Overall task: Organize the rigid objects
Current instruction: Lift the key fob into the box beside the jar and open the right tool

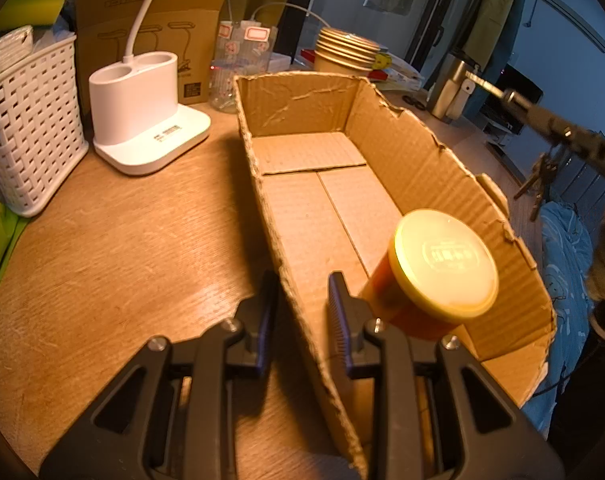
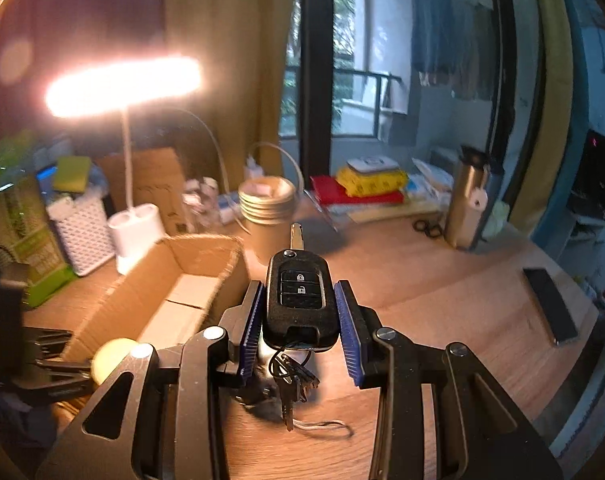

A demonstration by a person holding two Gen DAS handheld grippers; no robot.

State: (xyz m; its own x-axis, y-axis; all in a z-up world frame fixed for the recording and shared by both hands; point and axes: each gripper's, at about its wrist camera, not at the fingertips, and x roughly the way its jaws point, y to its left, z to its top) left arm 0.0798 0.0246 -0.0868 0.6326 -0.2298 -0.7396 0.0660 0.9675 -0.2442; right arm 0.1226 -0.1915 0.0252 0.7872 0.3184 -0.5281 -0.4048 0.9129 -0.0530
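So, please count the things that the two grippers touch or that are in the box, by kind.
Car key with key bunch: 1
Jar with yellow lid: 1
Cardboard box: 1
Total: 3

We cannot see the jar's (image 1: 418, 292) base, hidden behind a blue finger (image 1: 339, 312). The cardboard box's (image 1: 302, 152) near end runs off the bottom edge. In the right wrist view that box (image 2: 150, 280) is blurred, and the small keys (image 2: 294, 380) under the car key (image 2: 300, 296) blur together.
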